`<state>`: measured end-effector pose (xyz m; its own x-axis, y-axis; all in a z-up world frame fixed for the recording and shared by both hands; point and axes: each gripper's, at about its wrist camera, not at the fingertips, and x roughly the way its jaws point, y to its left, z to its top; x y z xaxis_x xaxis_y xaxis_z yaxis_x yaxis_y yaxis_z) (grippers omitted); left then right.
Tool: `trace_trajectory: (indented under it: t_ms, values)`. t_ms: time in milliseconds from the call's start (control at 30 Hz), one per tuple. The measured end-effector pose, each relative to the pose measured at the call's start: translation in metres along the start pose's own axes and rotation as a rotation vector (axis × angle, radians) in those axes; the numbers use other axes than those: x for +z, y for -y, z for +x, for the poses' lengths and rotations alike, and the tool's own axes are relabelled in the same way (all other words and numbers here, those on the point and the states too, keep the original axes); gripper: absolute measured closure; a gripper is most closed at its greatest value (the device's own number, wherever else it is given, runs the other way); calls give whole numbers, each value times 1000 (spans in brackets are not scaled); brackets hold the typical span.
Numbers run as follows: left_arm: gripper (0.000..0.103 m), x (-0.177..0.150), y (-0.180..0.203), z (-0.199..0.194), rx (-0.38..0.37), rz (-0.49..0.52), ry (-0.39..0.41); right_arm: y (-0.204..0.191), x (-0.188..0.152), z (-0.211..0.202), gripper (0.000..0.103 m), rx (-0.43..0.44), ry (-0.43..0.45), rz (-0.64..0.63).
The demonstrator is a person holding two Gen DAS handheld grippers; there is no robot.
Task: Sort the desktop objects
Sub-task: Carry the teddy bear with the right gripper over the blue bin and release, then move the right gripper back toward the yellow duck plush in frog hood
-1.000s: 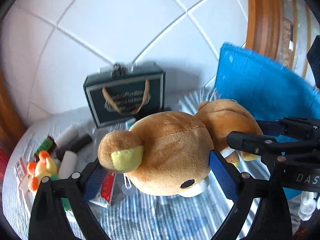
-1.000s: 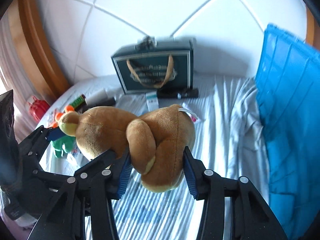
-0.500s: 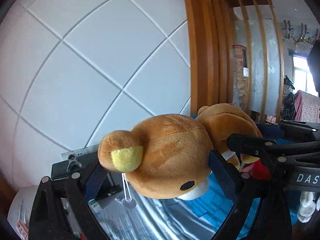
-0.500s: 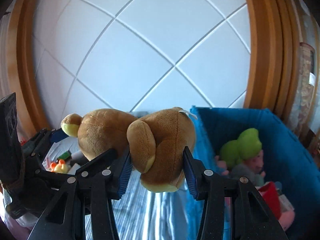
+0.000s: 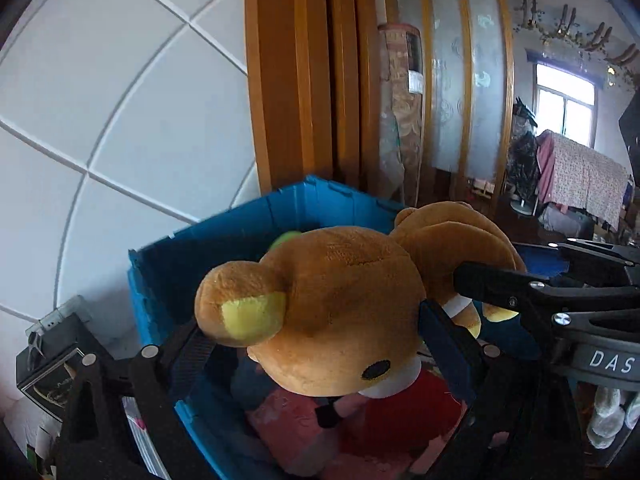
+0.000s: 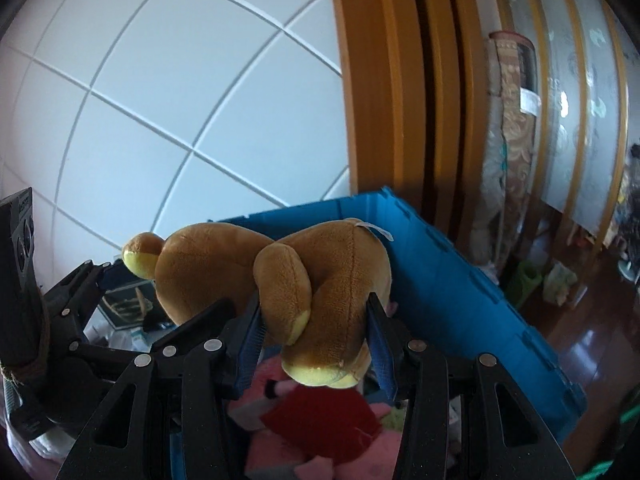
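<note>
Bear (image 5: 340,312) between apparently clamped hand-held grippers (image 6: 316,332)

Brown plush bear (image 5: 340,312) hangs face-down, above the blue bin (image 6: 452,292).

A lived-in home: wooden door frame (image 5: 296,80), laundry on a rack (image 5: 580,176), window (image 5: 564,108).

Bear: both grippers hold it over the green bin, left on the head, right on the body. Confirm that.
Wrong in one respect: the bin is blue, not green, as the right wrist view shows. The rest stands: the left gripper has its jaws shut on the head of the bear, and the right gripper is shut on its body, over the bin.
</note>
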<state>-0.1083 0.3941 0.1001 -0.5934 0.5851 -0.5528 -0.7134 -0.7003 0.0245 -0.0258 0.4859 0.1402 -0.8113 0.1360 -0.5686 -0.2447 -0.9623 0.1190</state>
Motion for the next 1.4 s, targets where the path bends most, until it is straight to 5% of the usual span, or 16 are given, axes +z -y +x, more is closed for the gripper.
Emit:
trace_trajectory:
  t_ms: [100, 200, 400, 533, 700, 833, 1133, 1400]
  values:
    - [6, -4, 13, 35, -14, 19, -148, 31, -13, 23, 56, 12, -81, 58]
    - [6, -7, 19, 49, 3, 48, -214, 55, -28, 49, 54, 35, -151, 104]
    - [6, -13, 19, 44, 40, 83, -211, 72, -37, 67, 49, 50, -198, 155]
    - [6, -12, 16, 40, 51, 84, -211, 75, -36, 67, 16, 11, -202, 156]
    - [6, -13, 16, 38, 53, 78, -216, 76, -35, 73, 14, -15, -211, 148]
    - [6, -16, 15, 33, 58, 71, -212, 78, -36, 75, 0, -37, -227, 162]
    - [5, -23, 4, 7, 75, 25, -170, 90, -42, 81, 0, -1, -246, 241]
    - [5, -47, -30, -58, 186, -48, -51, 88, -47, 70, 0, 34, -221, 282]
